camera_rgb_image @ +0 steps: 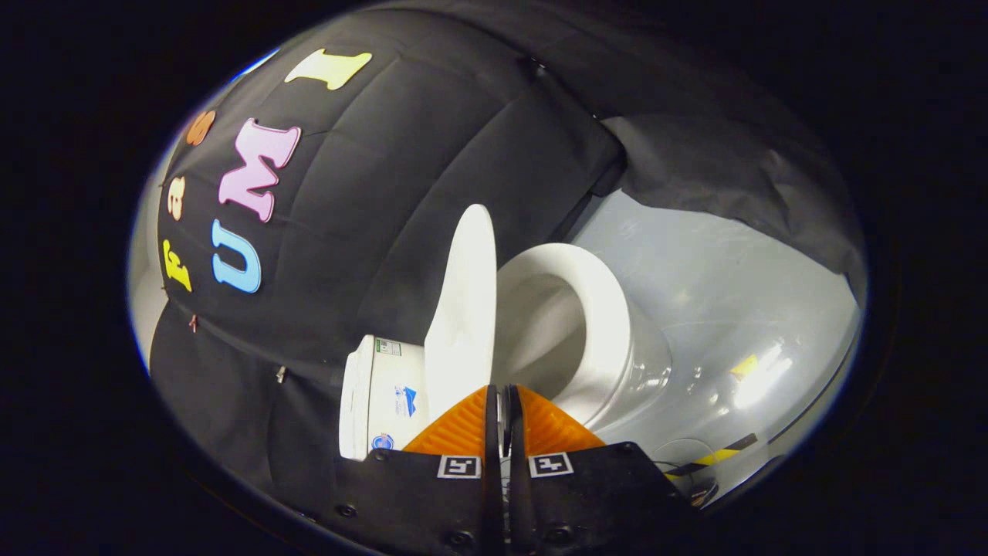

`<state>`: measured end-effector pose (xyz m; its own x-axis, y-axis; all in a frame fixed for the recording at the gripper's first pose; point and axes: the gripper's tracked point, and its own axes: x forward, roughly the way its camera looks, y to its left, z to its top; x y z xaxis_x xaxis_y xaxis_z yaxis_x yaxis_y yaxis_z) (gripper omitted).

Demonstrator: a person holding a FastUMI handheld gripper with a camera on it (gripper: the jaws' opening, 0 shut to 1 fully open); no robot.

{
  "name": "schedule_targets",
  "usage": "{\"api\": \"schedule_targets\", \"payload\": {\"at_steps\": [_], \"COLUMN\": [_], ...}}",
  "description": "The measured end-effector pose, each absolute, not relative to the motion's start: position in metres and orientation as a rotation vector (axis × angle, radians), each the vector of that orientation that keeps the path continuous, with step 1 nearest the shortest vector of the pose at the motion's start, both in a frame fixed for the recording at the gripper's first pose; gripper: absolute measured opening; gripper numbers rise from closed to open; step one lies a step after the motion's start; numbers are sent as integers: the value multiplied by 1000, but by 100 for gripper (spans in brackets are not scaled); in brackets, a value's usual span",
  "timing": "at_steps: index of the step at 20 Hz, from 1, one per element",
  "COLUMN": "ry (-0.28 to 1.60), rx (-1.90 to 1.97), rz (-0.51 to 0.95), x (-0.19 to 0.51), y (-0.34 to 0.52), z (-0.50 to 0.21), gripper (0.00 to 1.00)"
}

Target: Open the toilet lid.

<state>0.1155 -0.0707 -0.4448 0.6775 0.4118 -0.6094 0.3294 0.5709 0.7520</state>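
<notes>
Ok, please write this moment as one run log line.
toilet lid: raised, near tank | seat: down | gripper: fingers shut, holding nothing

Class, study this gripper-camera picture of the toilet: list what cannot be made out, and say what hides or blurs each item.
- Whether the gripper pinches the toilet lid: the fingers are nearly together at the lid's lower edge, and they cover the contact.
- Inside of the bowl: its depths lie in shadow behind the seat ring.
- Stickers on the tank: too small.
- The lid's hinge: covered by the fingers.

Glossy ceramic toilet [617, 340], matt cloth wall [370, 232]
</notes>
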Motion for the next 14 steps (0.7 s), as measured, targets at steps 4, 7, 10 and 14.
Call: {"api": "schedule_targets", "payload": {"at_steps": [4,7,10,14], "ry": [834,803,793,781], "rx": [952,929,825,688], "rz": [55,85,89,61], "x": [121,125,126,130], "y": [-56,-36,-16,1], "z": [-404,-368,-344,-321], "gripper": [8,8,8,8]}}
